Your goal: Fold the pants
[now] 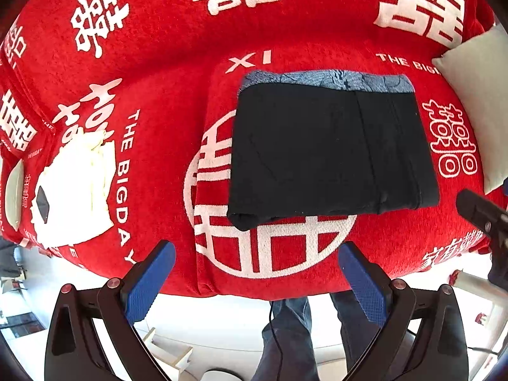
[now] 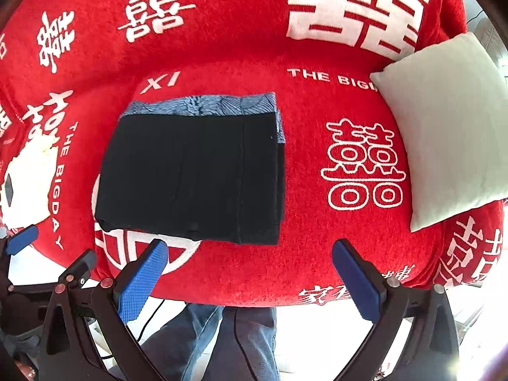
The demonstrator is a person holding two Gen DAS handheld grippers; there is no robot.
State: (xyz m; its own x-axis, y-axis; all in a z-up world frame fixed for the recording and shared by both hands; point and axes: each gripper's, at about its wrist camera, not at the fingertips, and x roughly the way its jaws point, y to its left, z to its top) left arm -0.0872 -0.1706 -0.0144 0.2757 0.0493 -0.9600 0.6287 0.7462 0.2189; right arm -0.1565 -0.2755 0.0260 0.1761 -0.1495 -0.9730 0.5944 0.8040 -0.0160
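The black pants (image 1: 330, 152) lie folded into a flat rectangle on the red sofa seat, on top of a folded blue patterned garment (image 1: 327, 80) whose far edge shows. They also show in the right wrist view (image 2: 193, 177) with the blue garment (image 2: 203, 104) beneath. My left gripper (image 1: 257, 254) is open and empty, held above the seat's front edge, short of the pants. My right gripper (image 2: 250, 250) is open and empty, just in front of the pants' near edge. The left gripper's blue pad (image 2: 22, 238) shows at the left of the right wrist view.
The red cover (image 2: 301, 158) with white characters drapes the whole sofa. A pale cushion (image 2: 451, 127) leans at the right end. A stack of white and cream folded clothes (image 1: 76, 190) lies at the left. The person's jeans-clad legs (image 2: 222, 343) stand below on a white floor.
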